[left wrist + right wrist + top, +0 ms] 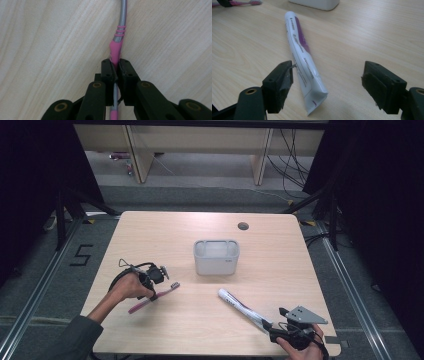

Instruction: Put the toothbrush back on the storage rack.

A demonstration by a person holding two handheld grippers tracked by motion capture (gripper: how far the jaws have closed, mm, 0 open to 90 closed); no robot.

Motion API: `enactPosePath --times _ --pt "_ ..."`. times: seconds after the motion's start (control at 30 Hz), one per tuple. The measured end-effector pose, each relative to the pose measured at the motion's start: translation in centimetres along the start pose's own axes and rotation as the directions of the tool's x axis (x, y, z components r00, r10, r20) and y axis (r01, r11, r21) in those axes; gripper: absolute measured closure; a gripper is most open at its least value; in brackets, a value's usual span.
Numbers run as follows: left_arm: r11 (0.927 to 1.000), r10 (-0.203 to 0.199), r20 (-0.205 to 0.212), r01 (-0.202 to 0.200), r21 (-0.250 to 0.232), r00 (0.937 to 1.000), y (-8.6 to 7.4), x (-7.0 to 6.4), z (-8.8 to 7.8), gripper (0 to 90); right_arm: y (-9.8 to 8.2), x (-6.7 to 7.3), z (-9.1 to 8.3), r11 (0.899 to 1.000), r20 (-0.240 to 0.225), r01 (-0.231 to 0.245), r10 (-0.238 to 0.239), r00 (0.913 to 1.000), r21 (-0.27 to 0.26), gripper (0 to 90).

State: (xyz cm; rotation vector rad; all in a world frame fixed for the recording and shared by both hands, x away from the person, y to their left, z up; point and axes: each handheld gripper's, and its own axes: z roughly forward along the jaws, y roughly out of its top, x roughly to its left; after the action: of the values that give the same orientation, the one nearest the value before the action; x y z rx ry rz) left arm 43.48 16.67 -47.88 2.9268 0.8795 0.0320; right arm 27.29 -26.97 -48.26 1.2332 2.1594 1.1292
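A pink and grey toothbrush (pixel 152 299) lies slantwise on the wooden table (pixel 165 235) at the left. My left gripper (pixel 151 295) is shut on its handle; in the left gripper view both pads pinch the pink grip of the toothbrush (pixel 115 48). A white and purple toothpaste tube (pixel 242 309) lies at the front right. My right gripper (pixel 270 328) stands open at its crimped end. In the right gripper view the tube (pixel 300 57) lies between the wide jaws, close to the left pad (pixel 284 80) and apart from the right one.
A grey-white rectangular holder (pixel 216 257) stands mid-table, its base (pixel 315 3) showing beyond the tube. A cable hole (pixel 243 226) sits near the far edge. The front table edge runs just below my right gripper.
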Motion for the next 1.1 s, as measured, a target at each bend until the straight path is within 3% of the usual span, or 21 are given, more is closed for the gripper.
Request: enactPosePath --times 0.1,0.17,0.23,0.27,0.33,0.37,0.4,0.43,0.47,0.57,0.63,0.7,0.77,0.8,0.83,0.9,1.0,1.03,1.1 --pt "0.9997 0.007 -0.01 -0.007 -0.024 0.9999 0.0 -0.1 -0.6 82.9 0.0 0.0 0.0 1.0 0.0 -0.001 0.001 1.0 -0.001 25.3" --pt "0.9983 0.006 -0.011 -0.007 -0.058 0.9999 -0.1 0.0 -1.1 82.8 0.0 0.3 -0.1 0.999 -0.011 -0.046 0.046 0.9989 0.015 25.3" --pt "0.9974 0.002 -0.011 -0.002 -0.073 0.9999 -0.3 0.0 -1.6 82.8 0.0 0.0 0.0 1.0 0.002 0.001 -0.001 1.0 -0.005 25.3" --pt "0.9956 -0.002 -0.017 0.0 -0.093 0.9999 -0.4 0.0 -1.8 82.9 0.0 0.2 -0.1 0.999 -0.007 -0.036 0.036 0.9993 0.005 25.3" --pt "0.993 -0.005 -0.012 0.004 -0.118 0.9999 -0.6 0.1 -2.2 82.9 0.0 0.0 0.0 1.0 0.007 -0.006 0.006 1.0 -0.006 25.3" --pt "0.99 -0.008 -0.003 0.007 -0.141 1.0 -0.7 0.1 -2.5 82.9 0.0 -0.1 0.0 1.0 0.009 0.008 -0.008 0.9999 -0.009 25.3" --pt "0.9868 -0.007 -0.003 0.007 -0.162 1.0 -0.8 0.2 -2.7 82.9 0.0 0.2 -0.1 1.0 -0.004 -0.031 0.031 0.9995 0.004 25.3" --pt "0.9828 -0.015 0.001 0.015 -0.184 0.9999 -1.0 0.2 -3.0 82.9 0.0 0.2 -0.1 0.999 -0.005 -0.038 0.039 0.9992 0.008 25.3" --pt "0.978 -0.019 0.002 0.019 -0.208 0.9998 -1.1 0.2 -3.2 82.9 0.0 -0.1 0.0 1.0 0.004 0.002 -0.002 1.0 -0.006 25.3" --pt "0.9626 -0.007 0.002 0.007 -0.271 1.0 -1.5 0.3 -3.9 82.9 0.0 -0.1 0.0 1.0 0.004 -0.001 0.001 1.0 -0.008 25.3" --pt "0.947 -0.011 0.004 0.012 -0.321 0.9999 -1.6 0.5 -4.3 82.8 0.0 -0.1 -0.1 1.0 0.007 0.004 -0.004 1.0 -0.012 25.3" --pt "0.9228 -0.053 0.02 0.057 -0.381 0.9984 -1.7 0.5 -4.8 82.9 0.0 -0.1 -0.1 1.0 0.007 0.004 -0.004 1.0 -0.011 25.3" --pt "0.9034 -0.062 0.014 0.062 -0.424 0.998 -1.8 0.7 -5.2 82.9 0.0 0.1 -0.1 1.0 0.003 -0.015 0.015 0.9999 -0.005 25.3" --pt "0.8969 -0.065 0.014 0.065 -0.437 0.9978 -1.8 0.8 -5.4 82.8 0.1 0.0 -0.1 1.0 0.004 -0.006 0.006 1.0 -0.007 25.3" --pt "0.8889 -0.065 0.012 0.064 -0.454 0.9978 -1.8 0.8 -5.5 82.9 0.0 0.2 -0.1 1.0 -0.001 -0.026 0.026 0.9997 0.0 25.3" --pt "0.8761 -0.072 0.0 0.063 -0.478 0.9974 -1.9 0.9 -5.7 82.8 0.0 -0.1 -0.1 1.0 0.007 0.005 -0.005 1.0 -0.011 25.3" --pt "0.8337 -0.099 -0.004 0.081 -0.546 0.9951 -2.0 0.7 -6.0 82.9 0.0 -0.1 -0.1 1.0 0.008 0.004 -0.004 1.0 -0.012 25.3" --pt "0.8153 -0.109 0.013 0.097 -0.571 0.994 -2.0 0.7 -6.0 82.9 0.0 -0.1 -0.1 1.0 0.006 0.004 -0.004 1.0 -0.013 25.3" --pt "0.7883 -0.126 0.02 0.113 -0.605 0.9918 -2.1 0.5 -6.1 82.9 0.1 0.0 -0.1 1.0 0.006 -0.005 0.005 1.0 -0.01 25.3"
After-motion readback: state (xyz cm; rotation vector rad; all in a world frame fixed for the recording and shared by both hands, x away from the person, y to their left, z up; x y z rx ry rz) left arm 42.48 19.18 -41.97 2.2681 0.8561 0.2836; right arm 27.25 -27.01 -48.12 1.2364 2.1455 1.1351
